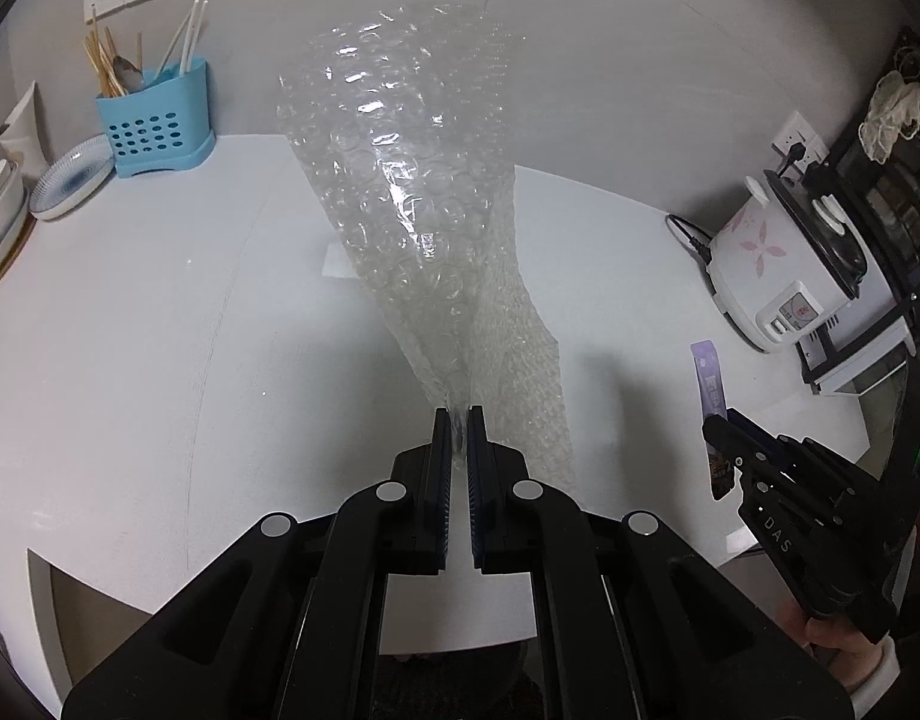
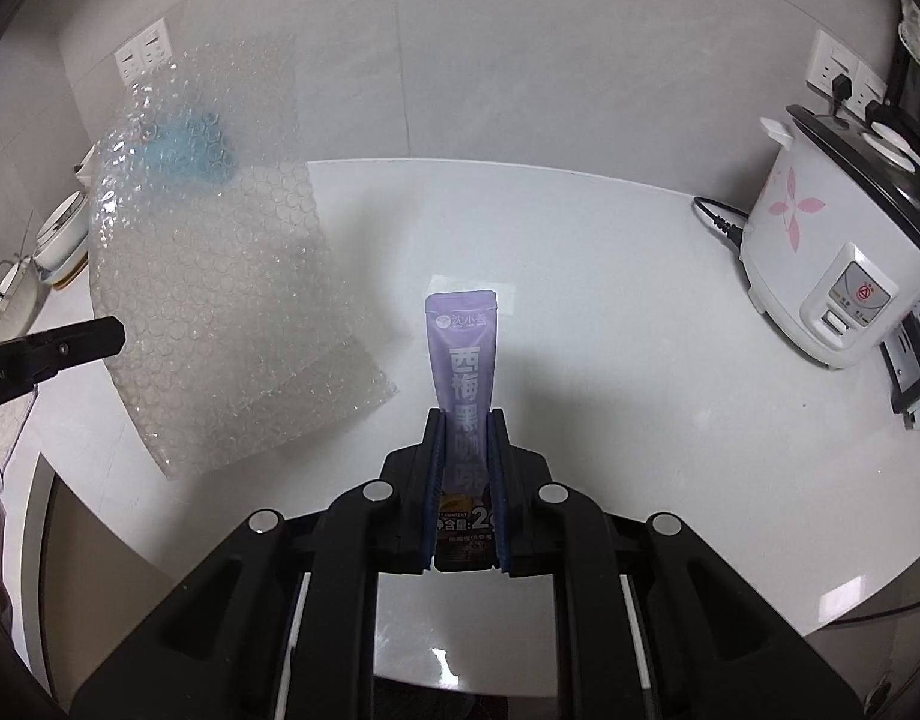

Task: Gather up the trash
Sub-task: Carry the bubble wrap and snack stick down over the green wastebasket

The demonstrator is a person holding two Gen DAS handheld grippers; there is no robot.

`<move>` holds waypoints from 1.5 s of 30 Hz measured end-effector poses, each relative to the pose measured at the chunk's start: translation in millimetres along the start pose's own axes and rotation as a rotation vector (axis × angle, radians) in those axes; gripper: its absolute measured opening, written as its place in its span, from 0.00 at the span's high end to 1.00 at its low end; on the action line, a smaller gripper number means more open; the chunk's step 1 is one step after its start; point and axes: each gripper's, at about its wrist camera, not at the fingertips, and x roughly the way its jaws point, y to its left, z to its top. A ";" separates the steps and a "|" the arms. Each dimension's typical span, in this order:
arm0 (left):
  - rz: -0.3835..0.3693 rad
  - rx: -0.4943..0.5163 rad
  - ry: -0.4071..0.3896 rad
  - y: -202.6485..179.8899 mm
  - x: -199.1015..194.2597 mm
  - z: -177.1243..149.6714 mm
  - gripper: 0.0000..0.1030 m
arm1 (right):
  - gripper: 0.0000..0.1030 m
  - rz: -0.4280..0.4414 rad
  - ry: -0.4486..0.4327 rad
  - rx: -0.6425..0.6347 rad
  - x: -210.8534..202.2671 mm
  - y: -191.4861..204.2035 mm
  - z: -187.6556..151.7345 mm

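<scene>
My left gripper point(image 1: 458, 420) is shut on a sheet of clear bubble wrap point(image 1: 411, 192) and holds it up above the white table point(image 1: 159, 312). The sheet also shows in the right wrist view point(image 2: 219, 276), with the left gripper point(image 2: 108, 333) at its left edge. My right gripper point(image 2: 464, 420) is shut on a purple snack sachet point(image 2: 463, 348) with Chinese print and holds it above the table point(image 2: 610, 360). In the left wrist view the right gripper point(image 1: 721, 426) and the sachet point(image 1: 709, 378) are at the right.
A blue cutlery holder point(image 1: 153, 120) with chopsticks, a plate point(image 1: 69, 180) and bowls stand at the back left. A white rice cooker point(image 2: 838, 252) with its cord stands at the right, next to a rack. A small white paper point(image 1: 339, 264) lies on the table.
</scene>
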 end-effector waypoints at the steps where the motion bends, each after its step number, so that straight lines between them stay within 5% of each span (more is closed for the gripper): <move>1: -0.008 0.001 0.004 3.6 -4.5 -5.3 0.96 | 0.87 -0.002 -0.003 0.001 -2.9 3.1 -2.5; 22: -0.084 0.068 0.037 39.1 -68.4 -109.4 0.96 | 0.87 0.022 -0.029 -0.003 -62.0 60.4 -87.7; 45: -0.106 0.129 0.124 53.9 -45.8 -224.7 0.96 | 0.87 0.088 0.110 0.021 -48.6 75.1 -190.0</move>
